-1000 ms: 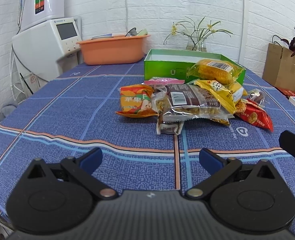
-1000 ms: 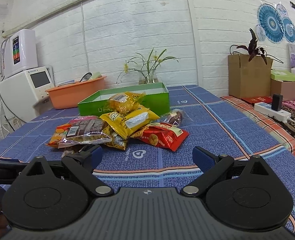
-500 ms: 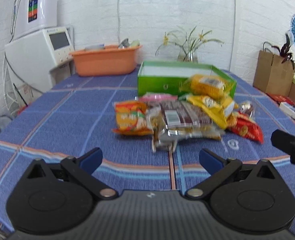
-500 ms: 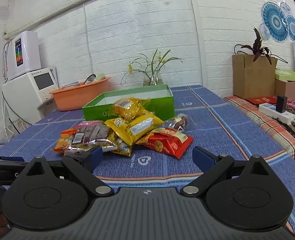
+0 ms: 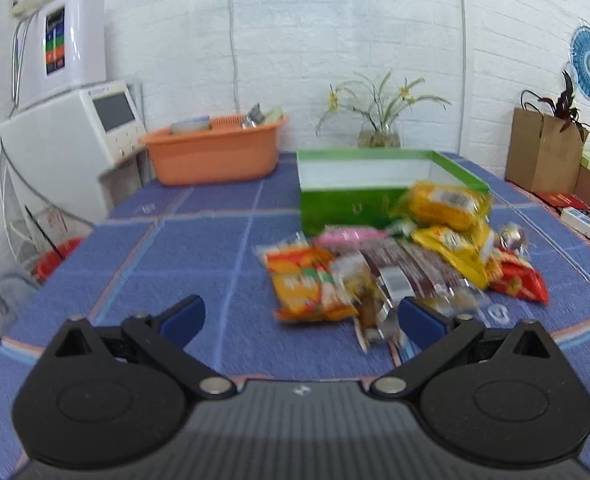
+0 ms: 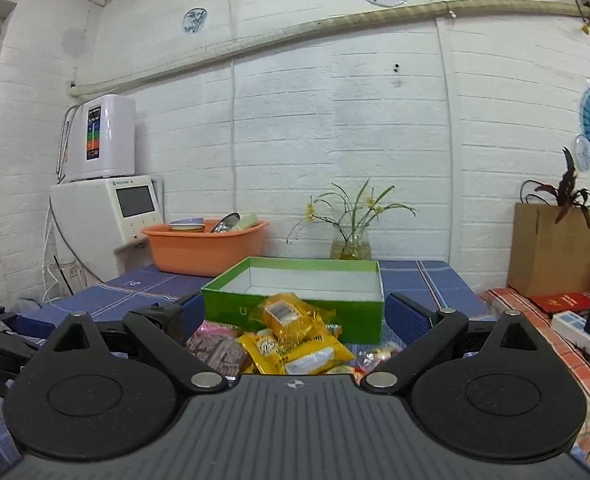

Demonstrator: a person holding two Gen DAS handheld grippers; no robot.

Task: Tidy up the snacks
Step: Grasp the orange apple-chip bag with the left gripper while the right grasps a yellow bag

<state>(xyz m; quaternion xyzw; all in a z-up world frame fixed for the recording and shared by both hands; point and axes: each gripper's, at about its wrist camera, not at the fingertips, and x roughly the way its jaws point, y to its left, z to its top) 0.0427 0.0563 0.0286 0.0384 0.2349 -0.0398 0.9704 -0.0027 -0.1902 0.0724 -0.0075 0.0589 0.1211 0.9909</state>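
A pile of snack packets lies on the blue tablecloth in front of an open green box (image 5: 379,196). It holds an orange packet (image 5: 303,284), a brown packet (image 5: 407,276), a pink one (image 5: 351,236), yellow ones (image 5: 447,204) and a red one (image 5: 515,280). My left gripper (image 5: 301,320) is open and empty, just short of the orange and brown packets. My right gripper (image 6: 293,312) is open and empty, above the pile, facing the green box (image 6: 295,292) and the yellow packets (image 6: 291,332).
An orange basin (image 5: 215,152) with dishes stands at the back left beside a white appliance (image 5: 71,132). A flower vase (image 5: 379,136) stands behind the box. A brown paper bag (image 5: 543,152) and a power strip (image 5: 587,224) are to the right, off the table.
Both grippers have risen and moved forward toward the snack pile. The right one now looks over the pile at the box. Both stay open.
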